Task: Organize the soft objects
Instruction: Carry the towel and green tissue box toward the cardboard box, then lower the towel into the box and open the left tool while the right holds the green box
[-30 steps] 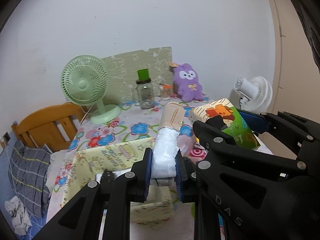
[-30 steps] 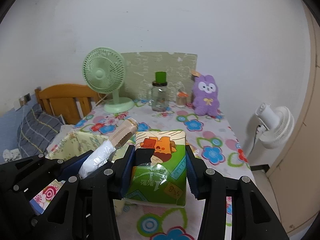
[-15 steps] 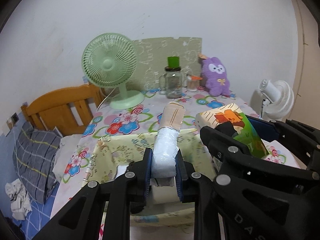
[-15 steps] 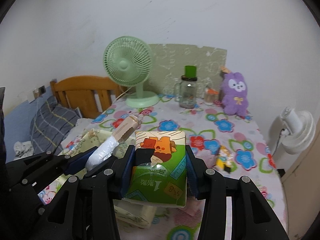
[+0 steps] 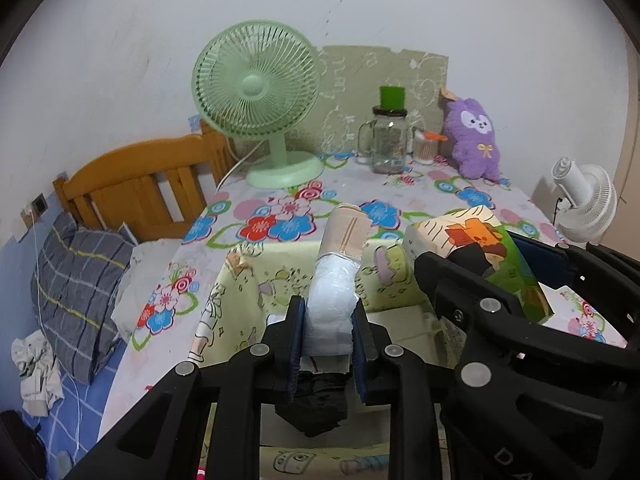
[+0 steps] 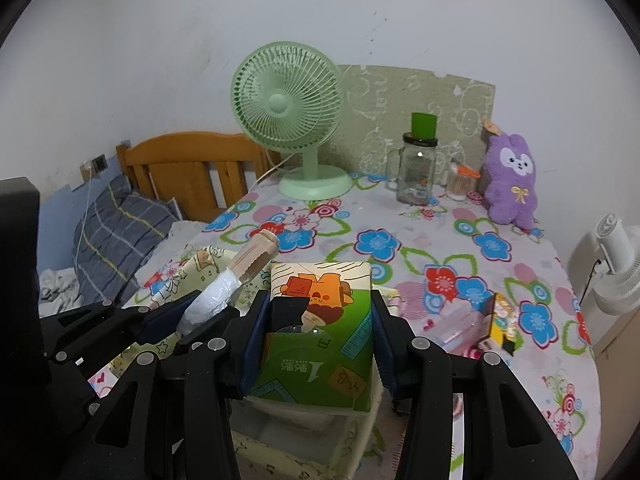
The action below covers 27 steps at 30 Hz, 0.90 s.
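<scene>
My left gripper (image 5: 328,332) is shut on a rolled bundle (image 5: 334,284), white plastic near the fingers and beige at the far end; it also shows in the right wrist view (image 6: 236,280). My right gripper (image 6: 316,340) is shut on a green and cream tissue pack (image 6: 316,332), which shows at the right of the left wrist view (image 5: 480,252). Both are held over a pale yellow fabric storage box (image 5: 248,292) at the table's near edge. A black item (image 5: 316,404) lies inside the box below my left gripper. A purple plush rabbit (image 6: 512,180) stands at the back right.
A green desk fan (image 6: 296,120), a glass jar with a green lid (image 6: 418,168) and a small toothpick cup (image 6: 458,184) stand at the back of the flowered tablecloth (image 6: 440,248). A small colourful packet (image 6: 500,320) lies right. A wooden bed frame (image 5: 140,184) and pillow are left, a white fan (image 5: 584,204) right.
Both grippers have moved left and a little back with their loads, and now hang over the yellow fabric box. The grips have not changed.
</scene>
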### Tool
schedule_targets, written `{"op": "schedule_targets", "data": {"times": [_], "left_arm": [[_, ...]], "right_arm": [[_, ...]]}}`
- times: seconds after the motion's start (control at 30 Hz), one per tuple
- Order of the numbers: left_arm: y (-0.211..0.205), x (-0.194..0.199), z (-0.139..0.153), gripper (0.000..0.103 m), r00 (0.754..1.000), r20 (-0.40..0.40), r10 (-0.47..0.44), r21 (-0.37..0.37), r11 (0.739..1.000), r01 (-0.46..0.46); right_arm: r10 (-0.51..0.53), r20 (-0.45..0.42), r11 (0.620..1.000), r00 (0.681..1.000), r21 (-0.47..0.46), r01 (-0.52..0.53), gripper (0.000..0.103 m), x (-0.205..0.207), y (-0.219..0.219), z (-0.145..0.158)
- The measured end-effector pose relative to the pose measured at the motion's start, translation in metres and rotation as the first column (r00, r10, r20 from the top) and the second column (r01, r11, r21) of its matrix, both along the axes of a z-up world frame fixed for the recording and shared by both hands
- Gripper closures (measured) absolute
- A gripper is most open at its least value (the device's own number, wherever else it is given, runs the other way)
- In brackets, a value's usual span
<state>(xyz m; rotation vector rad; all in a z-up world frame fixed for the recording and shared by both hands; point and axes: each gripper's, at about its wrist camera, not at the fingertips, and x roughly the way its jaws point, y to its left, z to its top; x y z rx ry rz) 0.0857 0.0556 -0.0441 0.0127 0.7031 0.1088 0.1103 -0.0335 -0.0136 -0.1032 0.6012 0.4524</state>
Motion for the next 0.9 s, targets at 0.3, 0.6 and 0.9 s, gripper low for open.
{"op": "schedule_targets", "data": {"times": [0.3,0.6,0.9], "left_arm": [[0.009,0.005,-0.015,0.067,0.999,-0.029,0.023,-0.013,1.000,-0.024],[0.014,0.009,-0.026,0.049,0.998,-0.061,0.026,-0.028,0.999,-0.028],[0.017,0.007,-0.028,0.033,0.998,-0.063,0.020,-0.041,0.999,-0.022]], "right_arm": [[0.028,-0.051,1.000,0.998,-0.001,-0.028,0.053,0.012,0.014,-0.017],[0.039,-0.090,0.999,0.995,-0.004,-0.039,0.052,0.024,0.020,-0.028],[0.036,-0.132,0.999,0.991,-0.024,-0.039,0.042,0.029,0.026,-0.034]]}}
